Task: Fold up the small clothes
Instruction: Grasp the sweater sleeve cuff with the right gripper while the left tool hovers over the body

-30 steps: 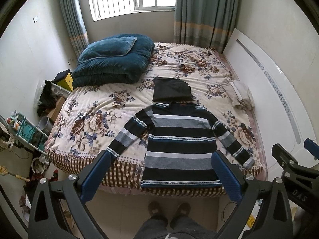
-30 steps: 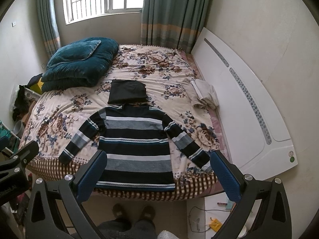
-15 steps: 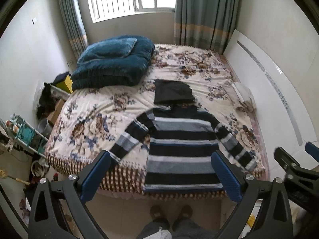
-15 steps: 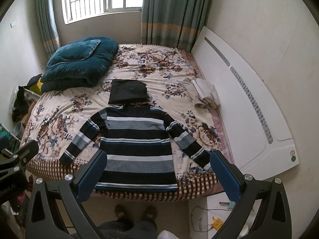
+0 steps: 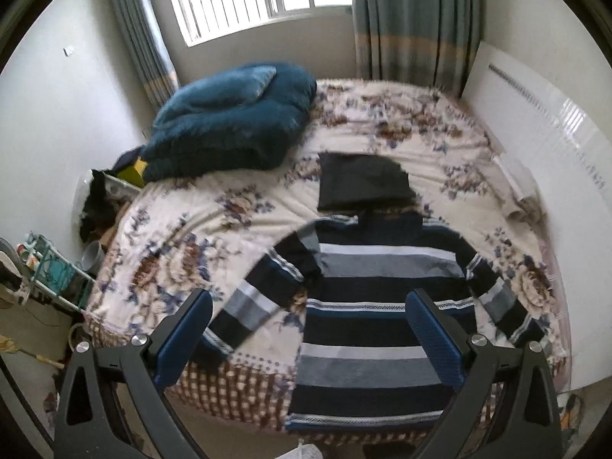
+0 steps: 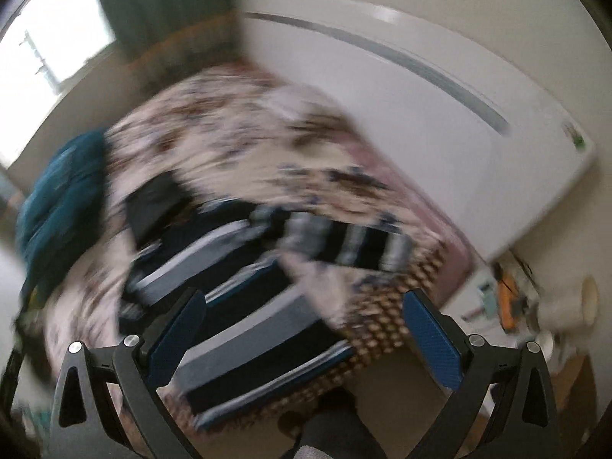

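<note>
A navy, grey and white striped sweater lies flat on the floral bed, sleeves spread, hem at the near edge. It also shows blurred in the right wrist view. A folded black garment lies just beyond its collar. My left gripper is open and empty, above the sweater's lower left part. My right gripper is open and empty, tilted, over the sweater's right side near its right sleeve.
A teal folded quilt with a pillow sits at the bed's far left. A white headboard runs along the right side. Clutter and a rack stand on the floor at left. Small items lie on the floor at right.
Both grippers have moved closer to the bed and lower. The right gripper has swung and rolled sharply, so its view is blurred and tilted. The sweater has not moved.
</note>
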